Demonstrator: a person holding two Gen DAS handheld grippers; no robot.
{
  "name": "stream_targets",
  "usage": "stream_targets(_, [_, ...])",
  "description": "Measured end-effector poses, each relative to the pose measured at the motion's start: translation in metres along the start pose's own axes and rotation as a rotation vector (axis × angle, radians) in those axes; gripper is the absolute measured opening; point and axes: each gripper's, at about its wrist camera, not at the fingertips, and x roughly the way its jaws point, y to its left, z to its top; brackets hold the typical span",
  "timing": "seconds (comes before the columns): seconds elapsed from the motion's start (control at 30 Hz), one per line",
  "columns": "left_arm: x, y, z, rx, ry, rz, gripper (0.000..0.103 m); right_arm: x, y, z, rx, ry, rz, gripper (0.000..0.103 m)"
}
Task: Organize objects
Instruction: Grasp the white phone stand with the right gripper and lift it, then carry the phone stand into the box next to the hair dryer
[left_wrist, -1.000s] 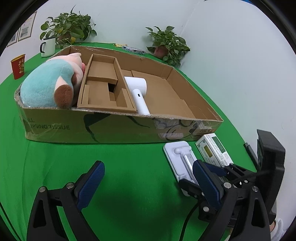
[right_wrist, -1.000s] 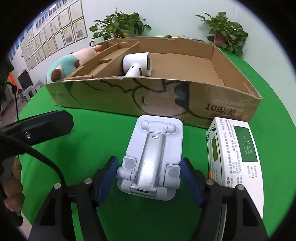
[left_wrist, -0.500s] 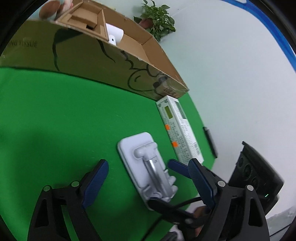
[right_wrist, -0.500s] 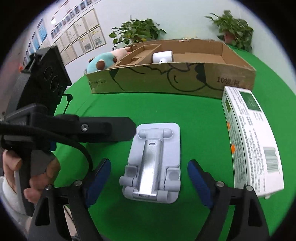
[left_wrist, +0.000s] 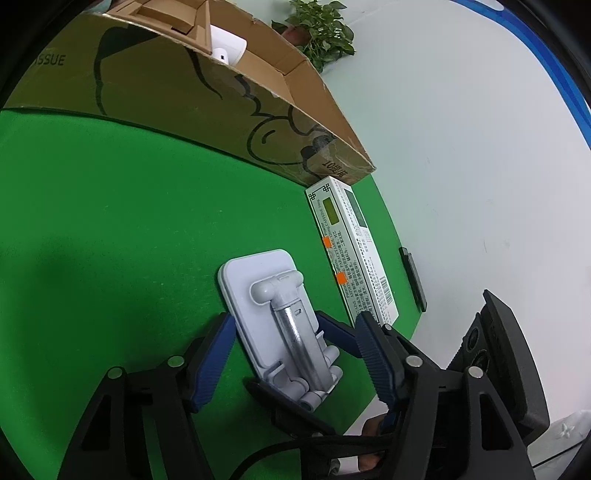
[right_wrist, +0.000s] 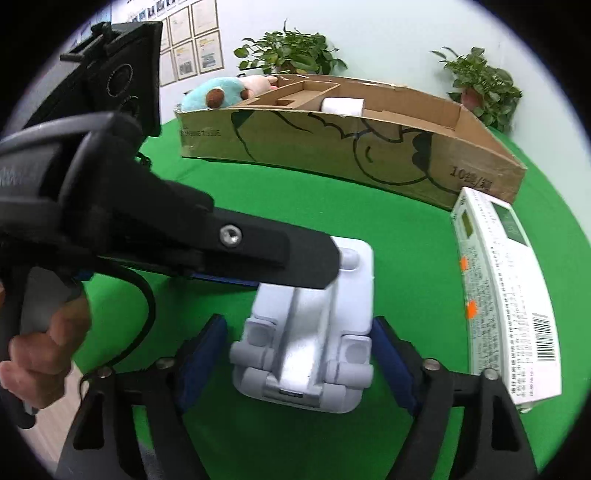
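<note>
Both of our grippers are now crowding the stand, which a second ago only the right one was straddling.

Left wrist view: our left gripper is closing, its fingers either side of the stand with no firm squeeze visible. It is lying flat on the green cloth, short of the box. A carton is sitting just beside it; "ISSUE" is showing on the box wall.

Right wrist view: our right gripper is also closing, 2 pads flanking the stand's hinged end, gaps remaining. We are judging it light, stiff, smooth plastic and metal, best pinched across its straight side edges. "TISSUE" and "10" are legible on the box.
</note>
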Motion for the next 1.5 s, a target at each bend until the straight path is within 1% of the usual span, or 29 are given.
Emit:
stream_targets(0.13, [-0.003,0.005,0.001,-0.009,0.002,-0.001,0.054,0.000,-0.002,0.002,0.026,0.008,-0.002,0.070])
stream_targets(0.23, [-0.003,0.008,0.002,-0.032,0.002,-0.001,0.050,0.000,-0.005,0.004,0.069,0.016,0.009,0.070])
stream_targets(0.3, [-0.001,0.009,0.004,-0.047,0.003,-0.001,0.047,-0.002,-0.011,0.005,0.121,0.014,0.052,0.069])
stream_targets(0.33, [0.000,0.010,0.004,-0.058,0.005,-0.001,0.044,-0.002,-0.016,0.007,0.158,0.015,0.093,0.069])
stream_targets(0.37, [0.001,0.011,0.005,-0.061,0.012,0.001,0.037,-0.003,-0.020,0.008,0.186,0.016,0.127,0.069])
stream_targets(0.43, [0.006,0.011,0.005,-0.070,0.027,-0.009,0.034,-0.004,-0.027,0.009,0.230,0.022,0.191,0.069])
stream_targets(0.5, [0.009,0.009,0.005,-0.063,0.031,-0.009,0.033,-0.007,-0.025,0.005,0.237,0.022,0.204,0.069])
stream_targets(0.57, [0.008,0.003,0.005,-0.038,0.033,-0.002,0.029,-0.008,-0.024,0.004,0.245,0.020,0.215,0.069])
stream_targets(0.63, [0.007,-0.003,0.006,-0.015,0.033,0.016,0.028,-0.009,-0.026,0.004,0.257,0.020,0.231,0.068])
stream_targets(0.73, [0.002,-0.010,0.010,0.003,0.025,0.005,0.025,-0.013,-0.026,0.004,0.252,0.001,0.227,0.068])
stream_targets(0.87, [-0.011,-0.029,0.023,0.044,-0.016,0.007,0.024,-0.027,-0.028,0.015,0.240,-0.065,0.221,0.067])
stream_targets(1.1, [-0.036,-0.066,0.053,0.129,-0.082,0.005,0.024,-0.048,-0.034,0.052,0.207,-0.175,0.199,0.067])
stream_targets(1.2, [-0.045,-0.082,0.071,0.169,-0.110,0.000,0.024,-0.054,-0.040,0.072,0.198,-0.216,0.189,0.067])
stream_targets(1.33, [-0.069,-0.100,0.098,0.219,-0.150,-0.016,0.024,-0.061,-0.046,0.096,0.189,-0.260,0.162,0.067])
stream_targets(1.5, [-0.082,-0.115,0.129,0.248,-0.174,-0.025,0.024,-0.064,-0.054,0.126,0.186,-0.285,0.154,0.066])
